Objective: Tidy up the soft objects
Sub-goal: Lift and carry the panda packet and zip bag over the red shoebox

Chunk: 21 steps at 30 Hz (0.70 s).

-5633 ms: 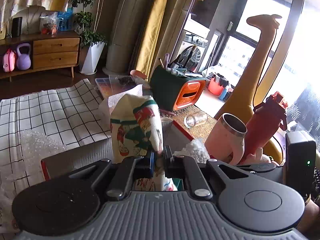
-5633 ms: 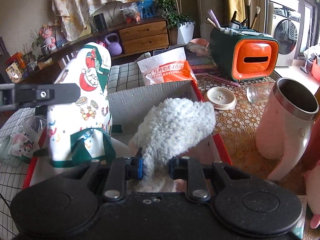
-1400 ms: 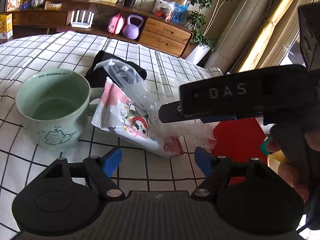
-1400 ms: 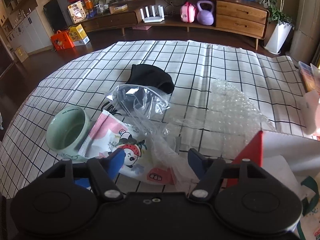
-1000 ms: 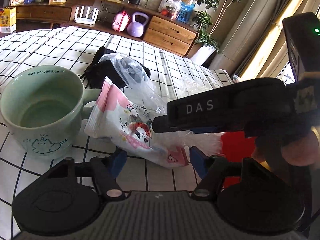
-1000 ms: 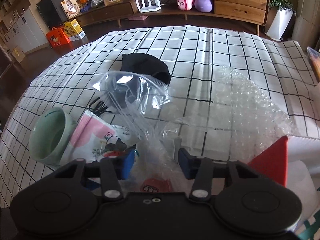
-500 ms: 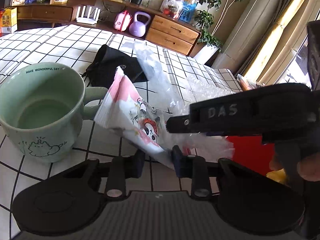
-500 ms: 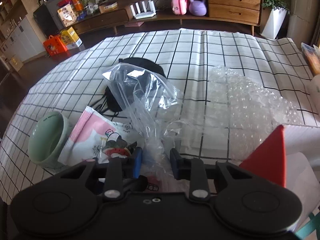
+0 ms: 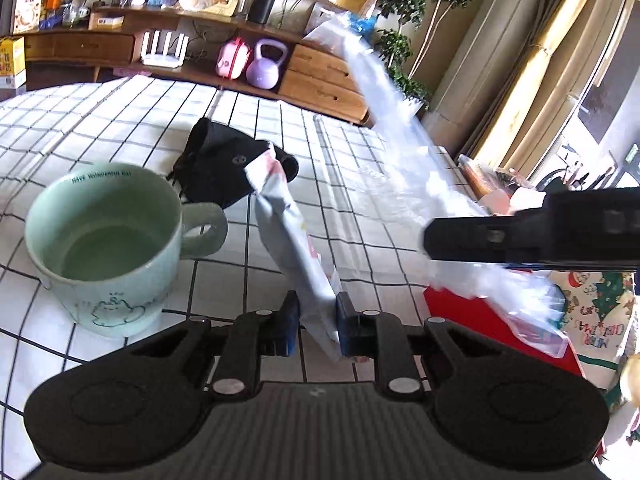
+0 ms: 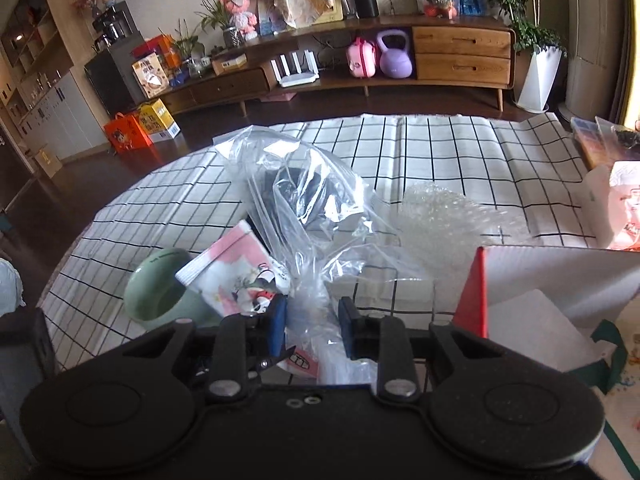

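My left gripper (image 9: 316, 312) is closing its jaws, and the pads press on the lower end of a pink-and-white cartoon pouch (image 9: 288, 232), which stands tilted up off the checked cloth. My right gripper (image 10: 312, 324) is shut on the bunched neck of a clear plastic bag (image 10: 304, 216). In the left wrist view the right gripper (image 9: 430, 238) crosses from the right, and the clear bag (image 9: 392, 120) streams up from it, blurred. The pouch (image 10: 236, 276) lies just left of the right gripper's jaws.
A green mug (image 9: 100, 240) stands left of the pouch, with a black fabric pouch (image 9: 224, 168) behind it. Bubble wrap (image 10: 452, 220) lies on the checked tablecloth (image 10: 440, 144). A red-and-white box (image 10: 476, 292) with Christmas-print cloth (image 9: 592, 312) sits at the right.
Both grippers went from open to shut, the left on the cartoon pouch, the right on the clear bag. The right one then rose, pulling the bag up; the pouch's end tilted up.
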{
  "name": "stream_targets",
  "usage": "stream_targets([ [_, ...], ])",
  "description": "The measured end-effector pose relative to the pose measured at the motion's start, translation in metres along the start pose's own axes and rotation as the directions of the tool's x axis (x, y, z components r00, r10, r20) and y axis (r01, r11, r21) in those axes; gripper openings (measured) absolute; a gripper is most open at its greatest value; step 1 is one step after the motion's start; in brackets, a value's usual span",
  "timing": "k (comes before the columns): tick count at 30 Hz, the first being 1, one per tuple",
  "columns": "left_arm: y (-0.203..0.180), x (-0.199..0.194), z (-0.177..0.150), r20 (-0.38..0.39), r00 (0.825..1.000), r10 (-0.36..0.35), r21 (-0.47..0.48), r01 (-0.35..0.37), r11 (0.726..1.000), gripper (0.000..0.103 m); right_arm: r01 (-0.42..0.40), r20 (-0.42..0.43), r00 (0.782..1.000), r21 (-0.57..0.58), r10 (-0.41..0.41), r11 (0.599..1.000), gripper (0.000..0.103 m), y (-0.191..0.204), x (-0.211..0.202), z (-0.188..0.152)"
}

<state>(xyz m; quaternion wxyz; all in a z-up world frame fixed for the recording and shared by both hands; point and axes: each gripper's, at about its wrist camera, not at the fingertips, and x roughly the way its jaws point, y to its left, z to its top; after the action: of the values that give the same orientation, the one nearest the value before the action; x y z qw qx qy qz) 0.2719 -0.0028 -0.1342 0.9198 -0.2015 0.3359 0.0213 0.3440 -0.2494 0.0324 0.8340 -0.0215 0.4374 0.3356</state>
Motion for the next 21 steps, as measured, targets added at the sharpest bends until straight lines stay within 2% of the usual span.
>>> stream_targets([
  [10, 0.0, -0.036, 0.005, 0.018, 0.998, -0.054, 0.023, 0.054, 0.998, 0.018, -0.031, 0.069, 0.997, -0.016, 0.032, 0.999, 0.027, -0.002, -0.07, -0.011],
  [15, 0.0, -0.062, 0.013, 0.007, 0.995, -0.096, 0.013, 0.096, 0.995, 0.018, 0.002, 0.099, 0.995, -0.011, -0.001, 1.0, 0.027, -0.011, -0.106, -0.02],
  [21, -0.011, -0.096, 0.022, -0.013, 0.986, -0.169, 0.053, 0.17, 0.984, 0.018, 0.052, 0.13, 0.99, 0.02, -0.054, 0.998, 0.027, -0.026, -0.141, -0.036],
])
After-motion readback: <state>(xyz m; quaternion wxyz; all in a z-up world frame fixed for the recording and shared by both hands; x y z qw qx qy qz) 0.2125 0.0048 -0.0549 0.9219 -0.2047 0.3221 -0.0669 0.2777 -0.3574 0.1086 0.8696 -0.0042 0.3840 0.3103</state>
